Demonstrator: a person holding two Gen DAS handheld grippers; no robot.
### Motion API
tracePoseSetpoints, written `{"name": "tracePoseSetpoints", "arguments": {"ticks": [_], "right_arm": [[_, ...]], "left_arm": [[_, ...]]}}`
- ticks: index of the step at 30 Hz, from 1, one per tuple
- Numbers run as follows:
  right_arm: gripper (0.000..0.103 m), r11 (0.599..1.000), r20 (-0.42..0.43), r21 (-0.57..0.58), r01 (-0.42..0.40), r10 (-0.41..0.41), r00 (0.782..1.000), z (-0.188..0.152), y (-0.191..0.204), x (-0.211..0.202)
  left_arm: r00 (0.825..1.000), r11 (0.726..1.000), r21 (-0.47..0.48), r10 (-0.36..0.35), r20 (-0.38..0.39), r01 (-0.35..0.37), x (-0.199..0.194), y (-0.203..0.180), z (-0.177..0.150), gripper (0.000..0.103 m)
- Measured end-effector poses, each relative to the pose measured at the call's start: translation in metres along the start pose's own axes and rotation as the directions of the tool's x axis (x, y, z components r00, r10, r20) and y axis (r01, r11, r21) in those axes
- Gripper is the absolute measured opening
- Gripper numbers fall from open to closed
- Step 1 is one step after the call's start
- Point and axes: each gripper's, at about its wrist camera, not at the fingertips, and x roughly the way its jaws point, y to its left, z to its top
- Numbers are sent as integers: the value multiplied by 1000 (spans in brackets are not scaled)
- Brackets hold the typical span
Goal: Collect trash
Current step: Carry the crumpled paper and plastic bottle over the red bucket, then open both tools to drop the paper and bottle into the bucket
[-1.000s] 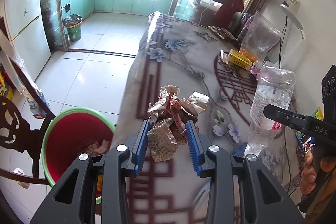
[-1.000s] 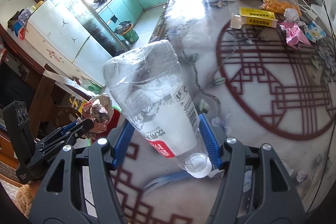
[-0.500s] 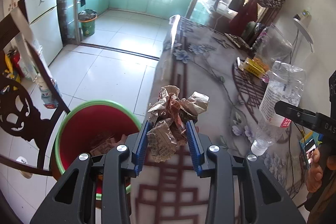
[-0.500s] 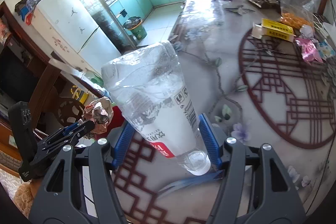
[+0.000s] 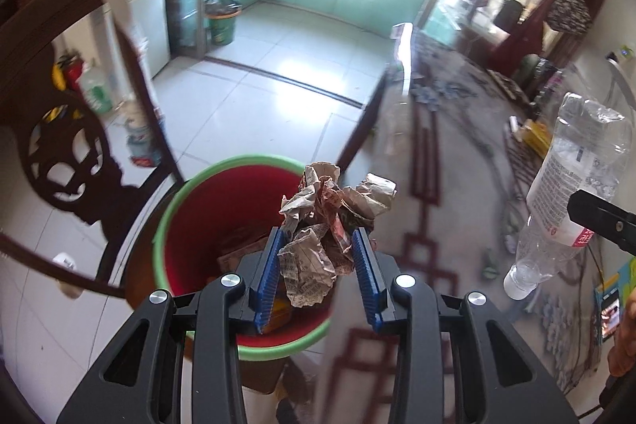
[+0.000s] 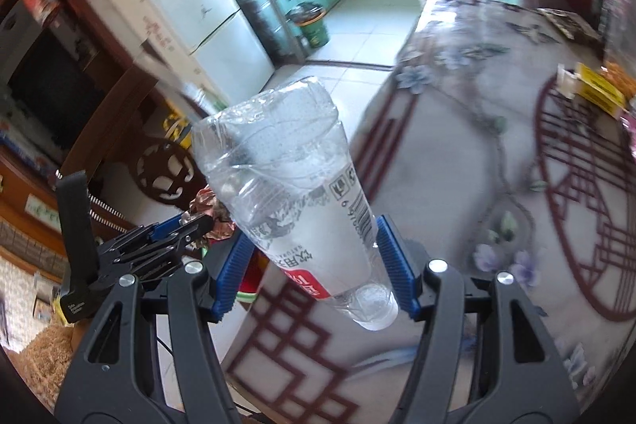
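Note:
My left gripper (image 5: 320,267) is shut on a wad of crumpled paper (image 5: 322,221), printed brown and red. It hangs over the near right side of a red bin with a green rim (image 5: 175,221), which holds some trash. My right gripper (image 6: 314,265) is shut on a clear, crushed plastic bottle (image 6: 294,193) with a red and white label, cap end toward the camera. The bottle (image 5: 572,181) also shows at the right of the left wrist view, above the table. The left gripper (image 6: 198,221) with its paper shows left of the bottle in the right wrist view.
The bin stands on the tiled floor beside the table edge (image 5: 369,114). A dark carved wooden chair (image 5: 67,161) is left of the bin. A yellow box (image 6: 596,90) and other packets lie on the patterned tablecloth (image 6: 477,130). A green bin (image 5: 220,22) stands far back.
Both grippers have swung left off the table toward the red bin. The paper wad now hangs over the bin instead of over the tablecloth. The grips are unchanged.

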Motion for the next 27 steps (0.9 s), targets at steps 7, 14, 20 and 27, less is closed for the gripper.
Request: {"name": "tracePoseSetpoints", "arguments": {"ticks": [7, 14, 20, 27], "right_arm": [[61, 994, -81, -38, -106, 103, 991, 12, 32, 42], [61, 985, -139, -69, -155, 144, 980, 21, 62, 74], [71, 976, -127, 11, -216, 215, 968, 29, 62, 87], [71, 979, -61, 36, -203, 205, 977, 30, 48, 62]], "left_arm": [[996, 995, -71, 71, -62, -75, 13, 37, -8, 34], [994, 991, -106, 79, -76, -87, 14, 53, -11, 35], [994, 982, -158, 96, -44, -102, 9, 63, -7, 59], [996, 982, -167, 87, -18, -89, 2, 63, -4, 63]]}}
